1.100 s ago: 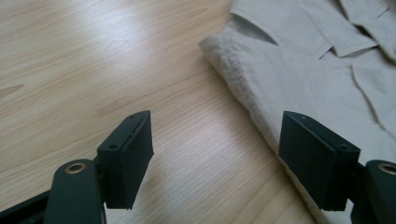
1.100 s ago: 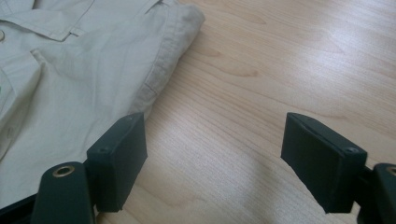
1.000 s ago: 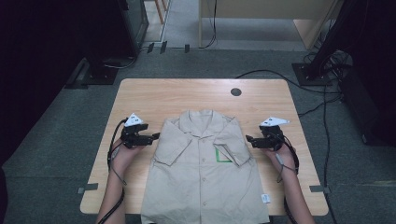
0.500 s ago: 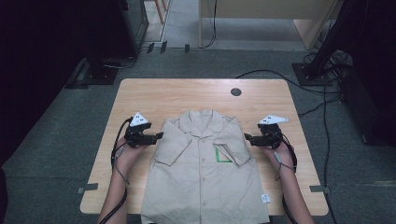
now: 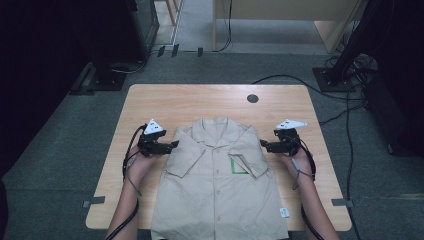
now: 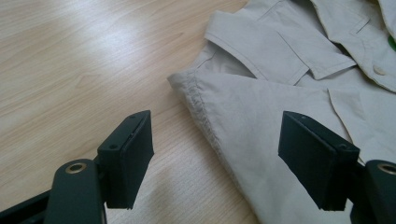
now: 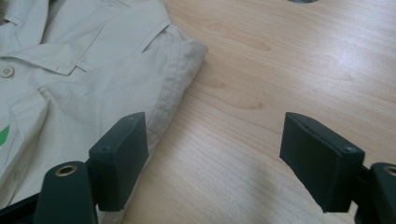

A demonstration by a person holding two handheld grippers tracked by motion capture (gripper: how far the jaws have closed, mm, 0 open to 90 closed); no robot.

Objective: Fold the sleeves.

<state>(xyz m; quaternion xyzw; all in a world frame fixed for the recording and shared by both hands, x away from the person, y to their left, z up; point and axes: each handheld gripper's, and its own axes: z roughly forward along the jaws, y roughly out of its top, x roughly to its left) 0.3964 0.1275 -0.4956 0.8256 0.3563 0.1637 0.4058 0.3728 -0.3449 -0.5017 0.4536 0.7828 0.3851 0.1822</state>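
A beige short-sleeved shirt [image 5: 220,190] lies flat on the wooden table [image 5: 200,102], collar away from me, both sleeves folded in over the chest. A green mark [image 5: 239,166] shows on its chest. My left gripper [image 5: 172,145] hovers at the shirt's left shoulder, jaws open; in the left gripper view [image 6: 217,154] the folded shoulder edge [image 6: 198,100] lies between them, untouched. At the right shoulder my right gripper [image 5: 263,145] is open too; its own view [image 7: 215,156] has bare wood between the jaws and the shirt's edge [image 7: 180,79] by the left jaw.
A round cable hole [image 5: 252,98] sits in the table's far right part. Dark stands [image 5: 107,75] and cables [image 5: 345,120] lie on the grey carpet around the table. A small white tag [image 5: 284,212] hangs at the shirt's lower right hem.
Both grippers have shifted slightly inward toward the shirt's shoulders. The shirt lies as before.
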